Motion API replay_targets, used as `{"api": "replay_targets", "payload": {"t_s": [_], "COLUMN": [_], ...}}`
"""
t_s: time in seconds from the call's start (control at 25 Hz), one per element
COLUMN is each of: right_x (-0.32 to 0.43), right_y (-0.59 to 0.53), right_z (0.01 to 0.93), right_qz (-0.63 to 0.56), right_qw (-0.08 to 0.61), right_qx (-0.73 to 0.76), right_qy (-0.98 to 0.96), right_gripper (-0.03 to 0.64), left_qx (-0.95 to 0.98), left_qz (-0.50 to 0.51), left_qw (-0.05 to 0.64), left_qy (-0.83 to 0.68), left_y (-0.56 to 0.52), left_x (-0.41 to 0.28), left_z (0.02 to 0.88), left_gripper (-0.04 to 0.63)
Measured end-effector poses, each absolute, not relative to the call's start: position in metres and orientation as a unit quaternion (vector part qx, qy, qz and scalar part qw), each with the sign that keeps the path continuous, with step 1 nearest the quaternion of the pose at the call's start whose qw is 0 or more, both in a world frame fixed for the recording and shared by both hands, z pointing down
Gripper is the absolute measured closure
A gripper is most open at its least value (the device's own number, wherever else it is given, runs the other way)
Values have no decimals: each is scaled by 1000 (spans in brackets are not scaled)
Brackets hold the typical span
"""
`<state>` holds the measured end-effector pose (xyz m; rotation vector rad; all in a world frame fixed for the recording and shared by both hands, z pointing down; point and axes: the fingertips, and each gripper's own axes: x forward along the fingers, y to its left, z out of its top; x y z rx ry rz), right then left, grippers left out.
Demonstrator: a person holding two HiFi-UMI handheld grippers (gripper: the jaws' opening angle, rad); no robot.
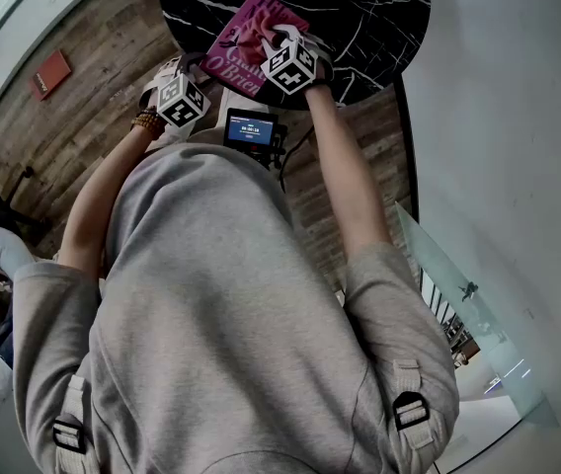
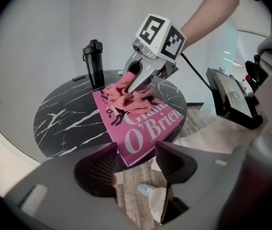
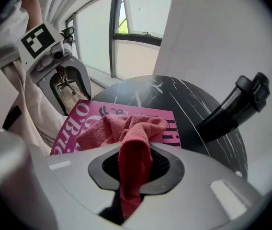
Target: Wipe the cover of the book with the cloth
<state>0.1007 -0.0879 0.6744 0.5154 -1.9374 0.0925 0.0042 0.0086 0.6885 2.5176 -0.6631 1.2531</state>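
The right gripper (image 3: 135,171) is shut on a red-pink cloth (image 3: 122,128). A fold of it is pinched between the jaws, and the rest is bunched just ahead of them on the cover of a pink book (image 3: 71,123). The cloth is pressed onto the middle of the cover, over the dark figure printed there, while the large white title letters on the nearer part of the cover are left bare.

The left gripper (image 2: 136,163) is held with its jaws wide apart and nothing between them. Only the wooden floor (image 2: 131,188) and a shoe (image 2: 148,190) are seen through the gap. It is held at the near edge of the surface (image 2: 64,119), just beside the book's near corner. Whether a jaw touches that corner cannot be told from these views.

The book is laid flat at the near side of the round, black, white-veined surface, and its near corner appears to jut a little past the rim. A black bottle (image 2: 94,63) with a flip lid is stood upright beyond the book, towards the far side, well apart from the cloth. A plain pale wall (image 2: 40,37) is seen behind the surface.
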Motion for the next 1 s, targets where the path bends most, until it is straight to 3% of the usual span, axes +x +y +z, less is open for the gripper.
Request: {"api": "replay_targets", "payload": {"t_s": [0.76,1.0], "right_x": [92,102], "right_y": [-62,-80], "right_z": [677,653], "right_qz": [-102,-40], "right_qw": [596,539], "right_qx": [159,245], "right_qy": [-780,-805], "right_gripper": [555,545], "left_qx": [865,869], "left_qz": [430,424], "left_qw": [126,124], "left_qy": [-225,-222], "left_y": [9,9], "left_x": [4,5], "left_z": [689,687], "left_gripper": [334,341]}}
